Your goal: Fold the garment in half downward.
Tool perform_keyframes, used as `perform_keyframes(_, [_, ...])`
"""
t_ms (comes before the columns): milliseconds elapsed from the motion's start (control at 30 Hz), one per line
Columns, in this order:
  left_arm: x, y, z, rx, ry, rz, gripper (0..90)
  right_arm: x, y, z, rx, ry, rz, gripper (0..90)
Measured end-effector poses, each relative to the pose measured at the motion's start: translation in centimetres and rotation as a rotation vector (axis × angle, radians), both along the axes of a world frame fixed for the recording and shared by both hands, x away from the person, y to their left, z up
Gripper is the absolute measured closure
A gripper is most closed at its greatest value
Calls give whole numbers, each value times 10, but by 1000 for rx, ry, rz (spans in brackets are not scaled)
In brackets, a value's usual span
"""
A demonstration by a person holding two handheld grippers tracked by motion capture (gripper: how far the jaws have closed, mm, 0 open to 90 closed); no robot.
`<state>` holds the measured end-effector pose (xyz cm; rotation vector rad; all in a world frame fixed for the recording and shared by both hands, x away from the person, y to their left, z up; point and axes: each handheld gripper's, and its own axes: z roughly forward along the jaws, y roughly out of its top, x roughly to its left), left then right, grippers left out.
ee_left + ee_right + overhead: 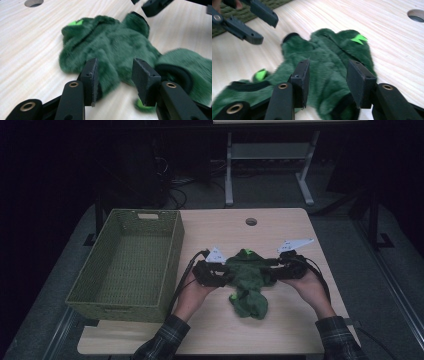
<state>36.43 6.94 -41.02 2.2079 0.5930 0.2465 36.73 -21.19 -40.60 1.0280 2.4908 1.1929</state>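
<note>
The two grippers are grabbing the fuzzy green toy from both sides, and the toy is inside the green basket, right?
Not quite. The fuzzy green toy is not inside the green basket; it lies on the wooden table, to the right of the basket. The high view shows this. The left gripper and right gripper do reach it from both sides.

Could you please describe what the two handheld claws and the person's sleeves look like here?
Both the left claw and right claw are black, with flat rectangular pads on arms with brass-coloured rivets. Each carries a grey three-cornered plate and trails a black cable. The sleeves are dark plaid.
</note>
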Motion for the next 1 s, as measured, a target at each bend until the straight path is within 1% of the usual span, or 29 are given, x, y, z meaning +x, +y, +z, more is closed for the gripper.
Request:
perform_keyframes(67, [9,-2,0,13,-4,16,564,6,-1,-1,0,1,-10,530])
perform_keyframes(100, [9,-2,0,13,-4,16,564,10,-2,-1,-5,0,-15,530])
perform_keyframes(133, [19,-3,-1,9,2,33,563,14,-3,-2,-7,5,-24,529])
perform_keyframes(233, [33,-5,-4,14,7,55,563,22,-5,-6,18,1,-44,534])
perform_keyframes(300, [42,-7,-9,29,12,59,561,29,-5,-11,-8,23,-55,532])
perform_keyframes(400, [54,-10,-16,49,16,67,548,39,-5,-17,-7,31,-67,534])
perform_keyframes(467, [63,-12,-21,63,24,76,545,45,-3,-20,-23,47,-72,536])
perform_keyframes(533, [70,-13,-25,75,32,79,544,50,-2,-24,-29,28,-79,545])
perform_keyframes(600, [76,-14,-29,81,38,88,543,54,-2,-30,-40,38,-85,544])
perform_keyframes(667, [80,-15,-32,88,50,84,539,58,-2,-37,-54,56,-84,540])
perform_keyframes(700, [81,-15,-34,86,49,86,536,60,-2,-41,-61,68,-85,540])
perform_keyframes(733, [81,-16,-36,87,58,90,532,61,-3,-45,-62,78,-84,542])
perform_keyframes(800, [83,-18,-40,90,64,83,523,64,-3,-50,-70,90,-85,548])
perform_keyframes(900, [86,-18,-46,92,78,91,526,68,-2,-56,-67,98,-96,566])
perform_keyframes(967, [87,-18,-48,92,82,97,541,68,-2,-57,-73,101,-98,577])
perform_keyframes(1000, [88,-17,-50,90,89,96,546,70,-2,-60,-71,101,-97,599])
